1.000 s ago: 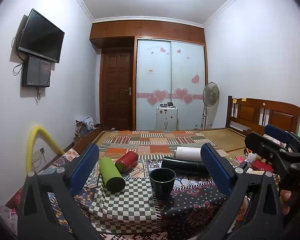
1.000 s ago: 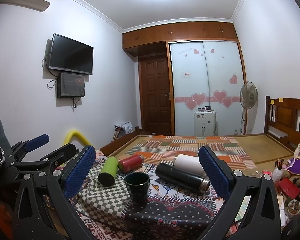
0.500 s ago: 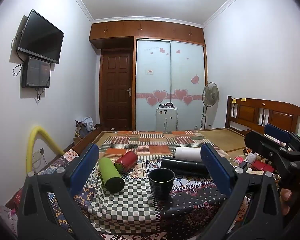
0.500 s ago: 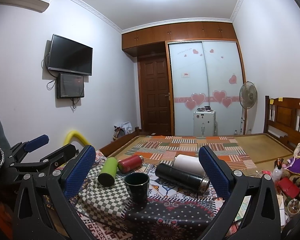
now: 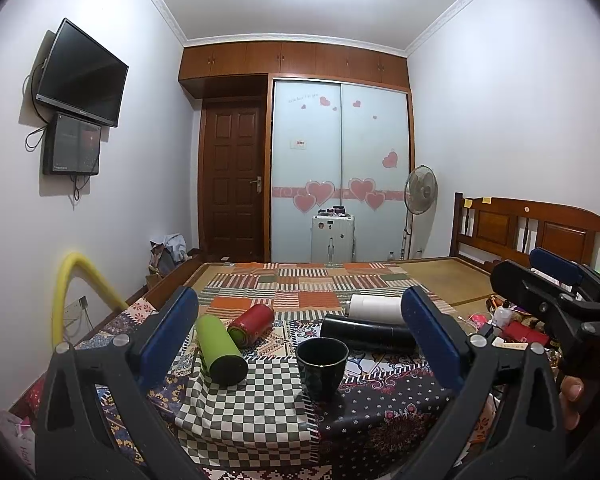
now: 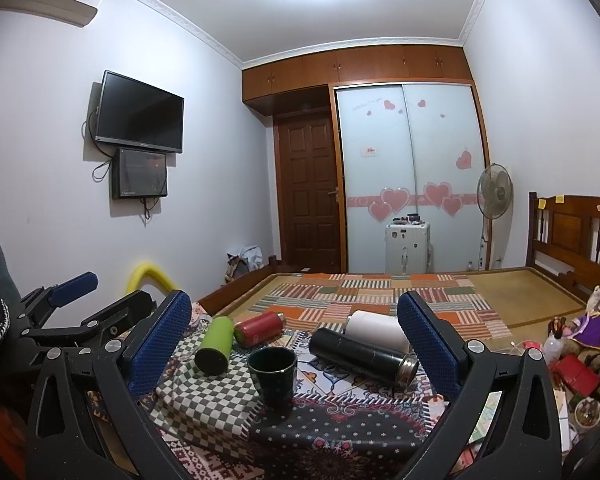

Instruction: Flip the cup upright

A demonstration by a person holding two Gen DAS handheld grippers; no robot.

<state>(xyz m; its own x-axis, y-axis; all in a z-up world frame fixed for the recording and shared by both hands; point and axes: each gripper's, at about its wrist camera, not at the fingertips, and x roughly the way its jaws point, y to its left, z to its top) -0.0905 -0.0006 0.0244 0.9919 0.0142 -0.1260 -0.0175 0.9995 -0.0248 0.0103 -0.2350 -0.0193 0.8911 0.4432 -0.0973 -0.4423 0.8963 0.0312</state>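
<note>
Already the cup (image 5: 322,366) stands mouth up, so you hold both grippers, left (image 5: 300,340) and right (image 6: 296,340), back, wide apart and empty.

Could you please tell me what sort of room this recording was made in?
Most likely a home bedroom: a wooden bed headboard, a sliding-door wardrobe with heart stickers, and a wall-mounted TV.

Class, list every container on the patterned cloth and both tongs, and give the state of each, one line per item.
Dark green ceramic cup: upright, mouth up.
Lime green bottle: lying on its side.
Red metal bottle: lying on its side.
Black steel flask: lying on its side.
White cylindrical tumbler: lying on its side.
Left tongs: open, empty.
Right tongs: open, empty.
</note>
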